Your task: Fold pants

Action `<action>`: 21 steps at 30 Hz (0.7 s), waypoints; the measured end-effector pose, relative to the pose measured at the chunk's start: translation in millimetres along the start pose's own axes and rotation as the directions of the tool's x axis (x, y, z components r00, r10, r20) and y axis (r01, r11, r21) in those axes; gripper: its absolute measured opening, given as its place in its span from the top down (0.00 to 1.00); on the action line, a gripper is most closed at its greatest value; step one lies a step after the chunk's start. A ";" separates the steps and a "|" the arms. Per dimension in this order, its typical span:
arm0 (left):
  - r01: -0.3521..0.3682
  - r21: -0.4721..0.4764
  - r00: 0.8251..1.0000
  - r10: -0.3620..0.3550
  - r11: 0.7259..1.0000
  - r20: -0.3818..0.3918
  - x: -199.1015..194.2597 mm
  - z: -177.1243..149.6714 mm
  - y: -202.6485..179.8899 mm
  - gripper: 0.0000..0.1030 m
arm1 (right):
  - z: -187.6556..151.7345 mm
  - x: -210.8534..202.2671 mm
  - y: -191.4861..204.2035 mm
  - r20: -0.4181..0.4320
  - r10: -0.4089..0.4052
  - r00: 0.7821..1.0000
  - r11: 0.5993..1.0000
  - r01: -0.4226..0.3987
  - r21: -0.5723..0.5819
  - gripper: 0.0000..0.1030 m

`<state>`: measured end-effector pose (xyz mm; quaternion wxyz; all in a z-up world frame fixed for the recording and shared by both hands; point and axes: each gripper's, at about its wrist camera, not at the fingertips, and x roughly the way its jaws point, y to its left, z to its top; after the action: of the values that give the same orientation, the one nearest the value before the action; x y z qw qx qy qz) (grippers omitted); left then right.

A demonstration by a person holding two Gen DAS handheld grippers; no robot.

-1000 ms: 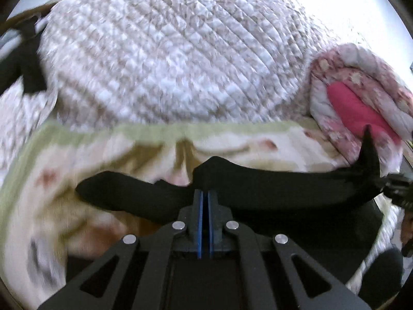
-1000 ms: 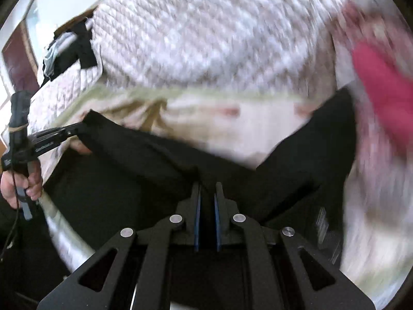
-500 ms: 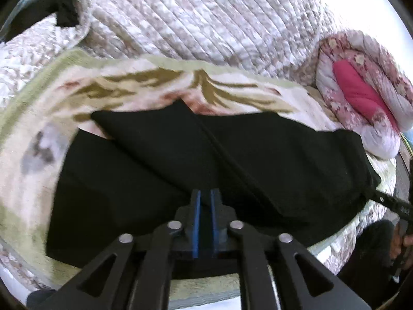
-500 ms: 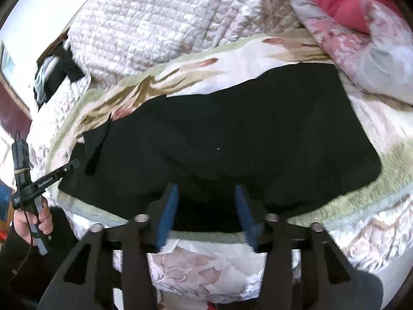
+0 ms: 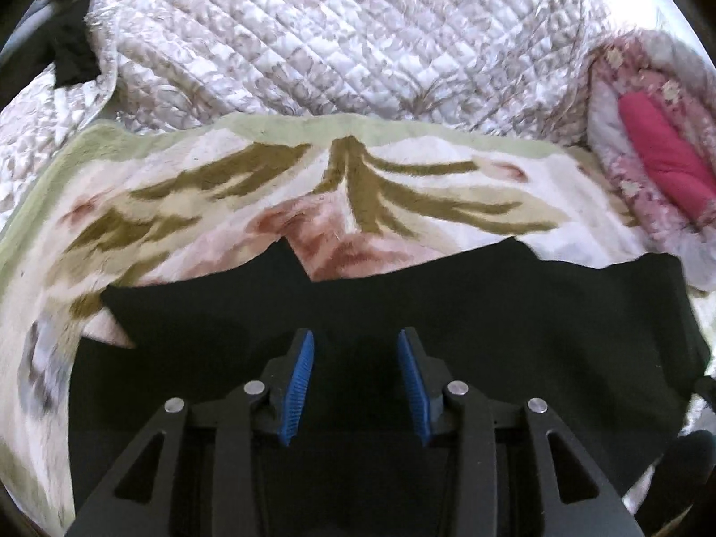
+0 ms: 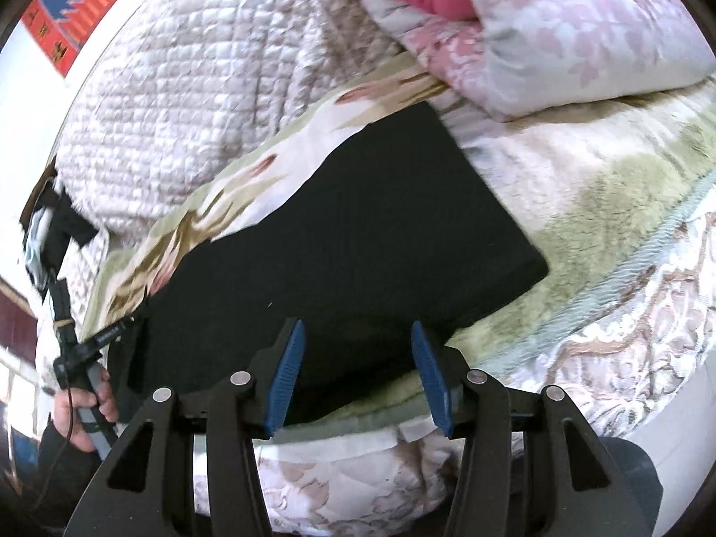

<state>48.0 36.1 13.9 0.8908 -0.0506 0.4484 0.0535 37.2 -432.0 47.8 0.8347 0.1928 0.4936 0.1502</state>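
Lying flat, black pants (image 5: 447,313) carry no readable label; both grippers gape.

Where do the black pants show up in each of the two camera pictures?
Left wrist view: the pants fill the lower middle, lying on the blanket behind the open left gripper.
Right wrist view: the pants run diagonally through the centre, above the open right gripper.
Shared landmark: the pink pillow.
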 end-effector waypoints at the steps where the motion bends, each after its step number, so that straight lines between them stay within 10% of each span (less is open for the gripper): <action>1: -0.017 0.008 1.000 0.017 1.000 -0.005 4.9 1.3 -0.8 0.60 | 0.7 -0.3 -1.9 0.005 0.006 1.000 1.000 -0.006 0.014 0.51; 5: -0.056 0.046 0.998 0.056 0.997 0.009 12.2 3.9 -3.4 0.62 | 1.0 0.5 -3.4 0.016 0.006 1.000 0.999 -0.007 0.031 0.51; 8: -0.098 0.066 0.995 0.097 0.993 0.028 10.8 1.3 -1.1 0.94 | 0.5 2.2 -3.7 0.015 0.007 1.000 1.000 -0.007 0.026 0.51; 21: -0.046 -0.205 0.979 0.085 0.978 0.183 -89.4 -34.6 74.4 0.98 | 3.3 0.7 0.9 0.022 -0.011 1.000 1.000 0.011 0.007 0.51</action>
<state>-42.9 100.4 62.2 0.9178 -0.1195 0.3548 0.1321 40.3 -431.5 49.1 0.8402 0.1944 0.4858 0.1420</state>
